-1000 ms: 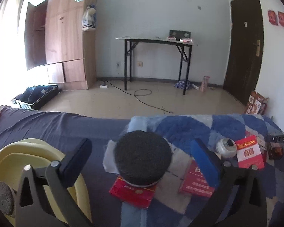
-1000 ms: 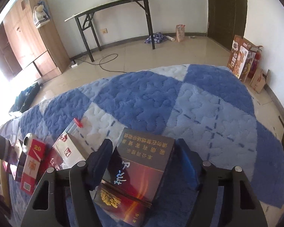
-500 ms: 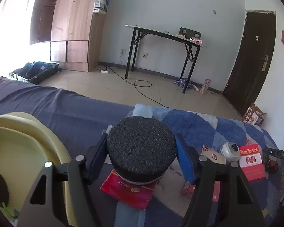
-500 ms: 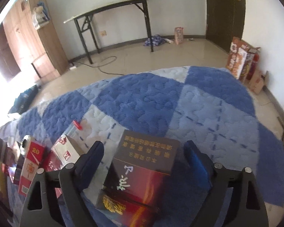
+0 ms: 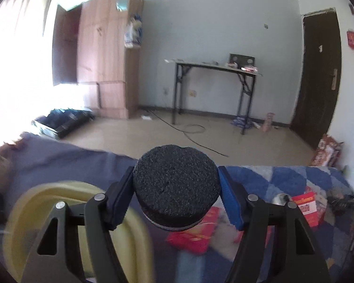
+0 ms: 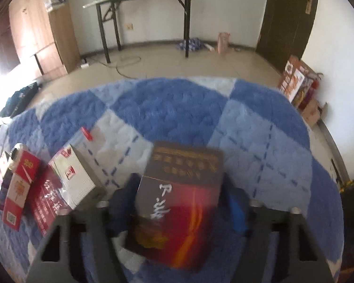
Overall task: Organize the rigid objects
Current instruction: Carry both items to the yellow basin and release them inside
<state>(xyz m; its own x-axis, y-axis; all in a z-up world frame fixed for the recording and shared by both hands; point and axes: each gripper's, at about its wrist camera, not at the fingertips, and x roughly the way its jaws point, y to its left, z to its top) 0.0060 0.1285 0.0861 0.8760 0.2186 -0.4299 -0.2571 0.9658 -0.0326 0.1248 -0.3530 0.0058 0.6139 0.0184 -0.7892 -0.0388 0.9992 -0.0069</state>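
In the left wrist view my left gripper (image 5: 175,189) is shut on a round black puck with a rough foam-like top (image 5: 175,184), its pads pressing both sides. The puck hangs above the bed, over a flat red packet (image 5: 195,235). A pale yellow basin (image 5: 66,193) lies low on the left. In the right wrist view my right gripper (image 6: 184,202) is shut on a dark red and brown box with white lettering (image 6: 184,184), which rests on the blue checked quilt (image 6: 177,108).
Left of the held box lie a white and red carton (image 6: 77,176), a dark red packet (image 6: 44,202), a red pack (image 6: 18,188) and a small silver tin (image 6: 16,153). A red box (image 5: 306,207) lies at the bed's right. Beyond are bare floor, a black-legged table (image 5: 212,70) and a wardrobe.
My left gripper closed on the black puck and lifted it off the red packet. My right gripper opened around the dark red box, then closed on it.
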